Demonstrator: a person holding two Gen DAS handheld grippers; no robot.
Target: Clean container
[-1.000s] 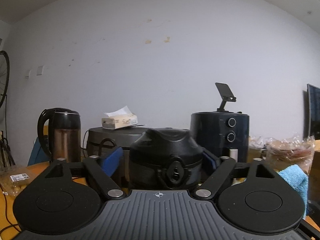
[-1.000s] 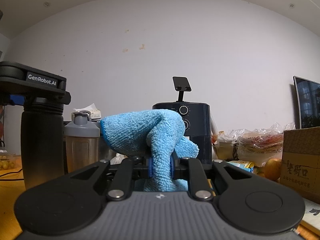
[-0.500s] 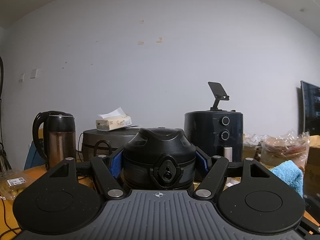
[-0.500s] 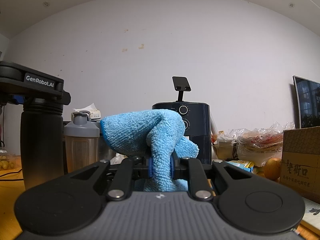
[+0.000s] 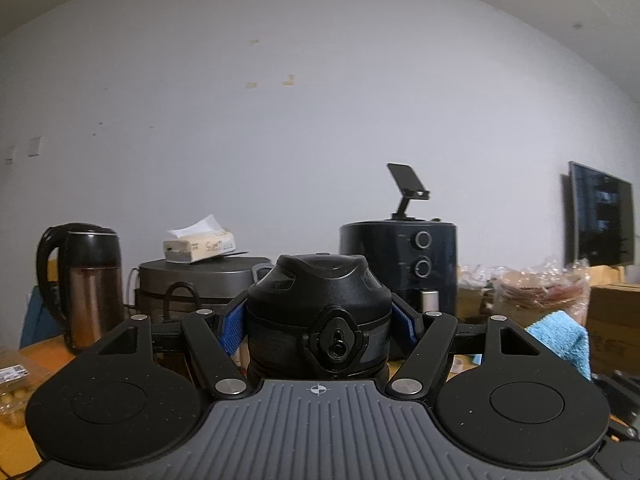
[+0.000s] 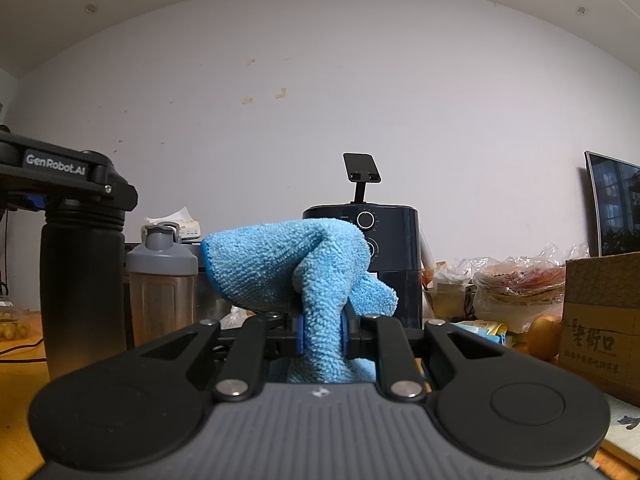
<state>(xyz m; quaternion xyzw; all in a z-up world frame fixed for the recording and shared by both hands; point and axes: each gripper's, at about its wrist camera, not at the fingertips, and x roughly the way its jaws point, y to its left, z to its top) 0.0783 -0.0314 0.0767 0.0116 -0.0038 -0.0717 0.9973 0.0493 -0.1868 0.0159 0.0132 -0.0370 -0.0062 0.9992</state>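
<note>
Since a second ago the left gripper (image 5: 319, 330) has drawn its blue pads (image 5: 231, 328) in against the black bottle (image 5: 319, 312), and it now clamps the bottle just below its domed lid; the bottle also sits more squarely centred between the fingers than before. Seen from the right wrist view, that bottle (image 6: 82, 292) stands upright on the orange table (image 6: 20, 368), with the left gripper across its top. Unmoved, the right gripper (image 6: 322, 334) has its pads pinched tight on a blue cloth (image 6: 296, 268), which bunches up above them. Behind stand a kettle (image 5: 86, 284), a grey-lidded shaker (image 6: 162, 280) and an air fryer (image 5: 404, 264).
</note>
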